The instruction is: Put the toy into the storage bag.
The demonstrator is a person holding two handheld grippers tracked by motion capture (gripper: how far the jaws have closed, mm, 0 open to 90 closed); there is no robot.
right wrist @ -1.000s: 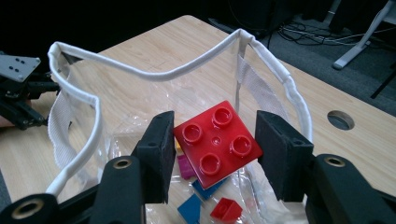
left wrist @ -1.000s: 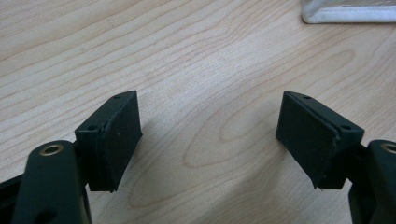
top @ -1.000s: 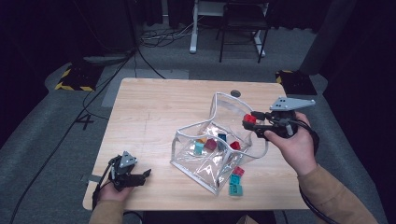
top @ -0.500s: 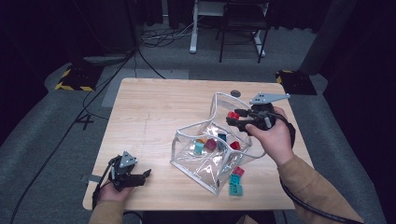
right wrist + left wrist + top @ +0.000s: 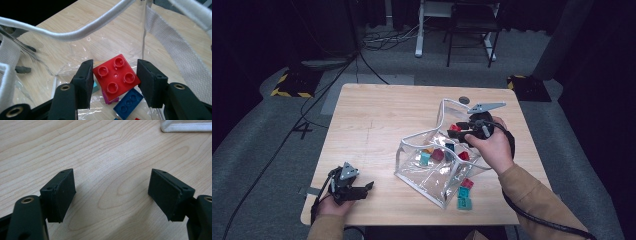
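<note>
My right gripper [image 5: 455, 131] is shut on a red four-stud brick [image 5: 115, 76], gripped at two opposite edges. It hangs inside the mouth of a clear plastic bag with white trim [image 5: 432, 175], just above a blue brick [image 5: 128, 101] and a magenta brick [image 5: 110, 100] on the bag's floor. Teal [image 5: 425, 157], maroon [image 5: 438, 154] and red [image 5: 463, 156] bricks also lie in the bag. My left gripper [image 5: 362, 189] rests at the table's front left corner, open, with only bare wood between its pads [image 5: 63, 192].
Teal bricks [image 5: 463, 197] and a pink brick [image 5: 468, 183] lie outside the bag by the table's front edge. The bag's white rim [image 5: 82, 32] arches over the right jaws. A small dark disc [image 5: 464, 100] sits behind the bag. The wooden table [image 5: 377, 125] stretches left of the bag.
The right hand has carried the red brick leftward and down, from the bag's right side into its mouth. The left gripper has stayed where it was.
</note>
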